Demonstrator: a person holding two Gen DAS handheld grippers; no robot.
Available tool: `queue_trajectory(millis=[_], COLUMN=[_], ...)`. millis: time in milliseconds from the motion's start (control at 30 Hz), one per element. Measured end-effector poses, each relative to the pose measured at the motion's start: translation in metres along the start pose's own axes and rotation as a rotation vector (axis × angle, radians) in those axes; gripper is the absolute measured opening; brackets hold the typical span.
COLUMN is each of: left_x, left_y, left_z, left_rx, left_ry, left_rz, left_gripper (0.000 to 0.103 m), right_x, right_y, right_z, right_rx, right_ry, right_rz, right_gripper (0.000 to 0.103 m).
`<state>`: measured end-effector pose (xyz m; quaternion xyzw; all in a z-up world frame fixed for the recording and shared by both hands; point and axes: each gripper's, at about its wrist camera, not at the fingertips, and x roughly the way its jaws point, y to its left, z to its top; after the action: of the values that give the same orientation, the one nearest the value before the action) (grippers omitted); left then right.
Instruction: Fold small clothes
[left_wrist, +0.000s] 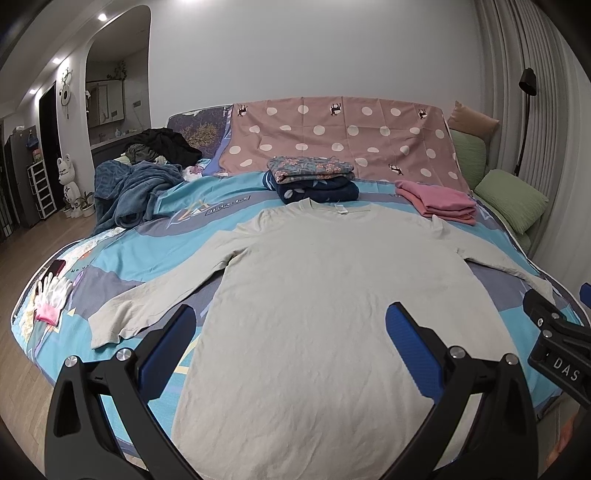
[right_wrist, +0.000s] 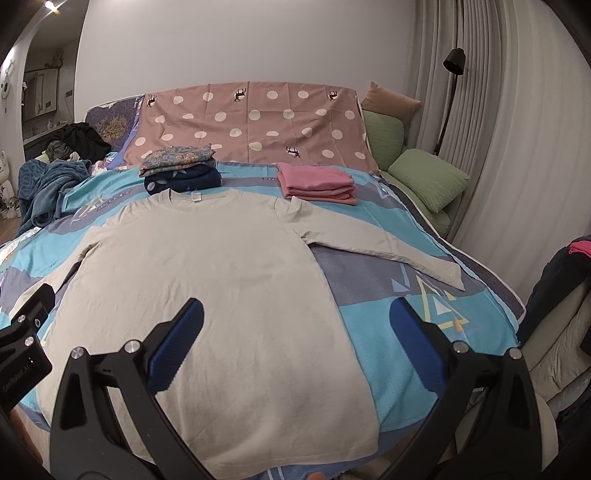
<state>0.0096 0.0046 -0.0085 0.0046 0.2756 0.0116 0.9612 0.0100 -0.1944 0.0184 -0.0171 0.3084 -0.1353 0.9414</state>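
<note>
A pale grey long-sleeved shirt (left_wrist: 332, 295) lies flat and spread out on the bed, collar far, hem near; it also shows in the right wrist view (right_wrist: 207, 280). Its left sleeve (left_wrist: 147, 299) and right sleeve (right_wrist: 388, 247) stretch outward. My left gripper (left_wrist: 290, 325) is open and empty, held above the shirt's lower body. My right gripper (right_wrist: 295, 321) is open and empty, above the shirt's lower right edge. Each gripper shows at the edge of the other's view.
Folded clothes sit at the far side: a floral and navy stack (left_wrist: 314, 181) and a pink stack (left_wrist: 436, 201). A blue blanket and dark clothes (left_wrist: 140, 184) are heaped far left. White gloves (left_wrist: 51, 295) and a phone lie at the bed's left edge. Green pillows (right_wrist: 428, 177) are right.
</note>
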Motion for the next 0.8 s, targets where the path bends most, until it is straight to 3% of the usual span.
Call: queue_trajectory(millis=[800], left_x=[0.008], left_y=[-0.014], left_z=[-0.001], left_rx=[0.01], left_ry=[0.049], left_rz=[0.032], left_gripper=[0.102], right_x=[0.013], right_y=[-0.007], right_z=[0.002], right_rx=[0.03], right_ry=[0.025], right_rz=[0.101], right_gripper=[0.101])
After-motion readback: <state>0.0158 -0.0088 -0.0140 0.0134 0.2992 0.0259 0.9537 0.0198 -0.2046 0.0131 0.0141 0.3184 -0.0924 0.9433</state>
